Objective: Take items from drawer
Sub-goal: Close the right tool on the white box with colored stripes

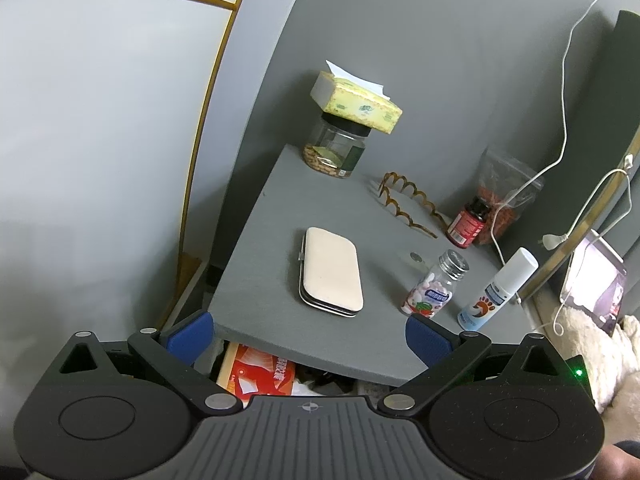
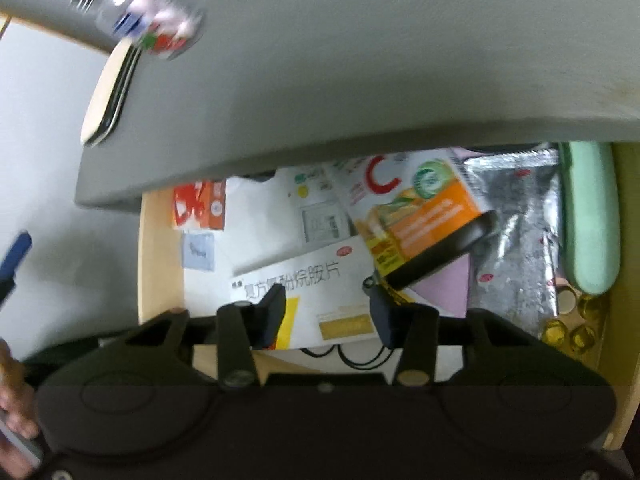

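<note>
The open wooden drawer [image 2: 160, 264] sits under the grey tabletop [image 2: 360, 80] and holds several items: a white medicine box [image 2: 316, 288], an orange vitamin C box [image 2: 420, 208], a silver foil pouch [image 2: 516, 232], a mint green case [image 2: 592, 216] and a red-orange packet [image 2: 198, 204]. My right gripper [image 2: 328, 312] is open over the white medicine box, holding nothing. My left gripper [image 1: 308, 336] is open and empty at the tabletop's front edge [image 1: 320, 352], above the drawer's red packet [image 1: 264, 372].
On the tabletop stand a cream clasp case [image 1: 332, 272], a candy bottle [image 1: 434, 284], a white spray bottle [image 1: 496, 288], a red pill bottle [image 1: 468, 222], a brown hair band [image 1: 408, 204], a nut jar [image 1: 334, 148] under a tissue pack [image 1: 356, 100]. White cables [image 1: 564, 120] hang at right.
</note>
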`<state>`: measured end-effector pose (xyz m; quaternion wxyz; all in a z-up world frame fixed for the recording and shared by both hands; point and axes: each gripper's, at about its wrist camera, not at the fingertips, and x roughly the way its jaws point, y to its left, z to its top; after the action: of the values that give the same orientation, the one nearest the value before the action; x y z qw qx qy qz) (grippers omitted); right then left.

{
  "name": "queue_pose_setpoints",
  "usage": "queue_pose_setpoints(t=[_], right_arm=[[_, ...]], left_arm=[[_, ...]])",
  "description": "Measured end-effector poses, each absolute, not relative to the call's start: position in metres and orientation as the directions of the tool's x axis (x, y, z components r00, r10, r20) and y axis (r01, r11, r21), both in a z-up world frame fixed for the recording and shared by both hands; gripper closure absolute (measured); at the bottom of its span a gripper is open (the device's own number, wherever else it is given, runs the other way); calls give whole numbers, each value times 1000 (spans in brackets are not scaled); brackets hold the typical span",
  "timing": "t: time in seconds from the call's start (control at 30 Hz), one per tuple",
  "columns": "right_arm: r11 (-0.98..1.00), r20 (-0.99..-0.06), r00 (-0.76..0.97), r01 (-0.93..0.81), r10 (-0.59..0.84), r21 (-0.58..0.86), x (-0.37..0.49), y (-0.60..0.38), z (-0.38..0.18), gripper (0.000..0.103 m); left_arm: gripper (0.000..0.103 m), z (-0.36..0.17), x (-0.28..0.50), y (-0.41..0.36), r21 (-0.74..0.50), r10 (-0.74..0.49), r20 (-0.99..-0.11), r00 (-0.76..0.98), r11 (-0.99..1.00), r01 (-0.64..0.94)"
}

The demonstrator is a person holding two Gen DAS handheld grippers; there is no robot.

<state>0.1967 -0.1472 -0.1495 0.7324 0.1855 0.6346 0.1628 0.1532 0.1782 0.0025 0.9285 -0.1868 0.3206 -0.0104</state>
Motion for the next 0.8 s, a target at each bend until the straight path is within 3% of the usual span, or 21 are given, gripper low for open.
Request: queue_pose_setpoints(t=[0.07,0.3,0.43,0.47,0.57,0.67,0.8], right_arm=[[885,-877,119,-29,465,465,198,-141,-151,50],[940,-939,60,-22,340,339,205,-124,-173,48],[922,-921,48,-29,387,386,206,-122,-185,43],[906,-905,39,-22,423,423,207,-123,-186,46],[839,-839,12,19,543,543,207,-126,-189,69],[739,-741,11,71,671,670,206,-130,-187,70],[680,-685,11,109,729,725,210,-119,-192,69]], left_arm=[[2,2,154,177,-353,-142,-592,794,931,-97],[2,3,153,180,-363,-143,-588,796,926,-102],[2,3,153,181,-368,-146,-587,796,924,-101],[2,3,153,181,-368,-147,-586,797,924,-100],[2,3,154,182,-373,-148,-585,797,922,-103],[2,4,154,183,-380,-149,-583,799,919,-105],[2,4,153,183,-379,-151,-584,798,919,-104]])
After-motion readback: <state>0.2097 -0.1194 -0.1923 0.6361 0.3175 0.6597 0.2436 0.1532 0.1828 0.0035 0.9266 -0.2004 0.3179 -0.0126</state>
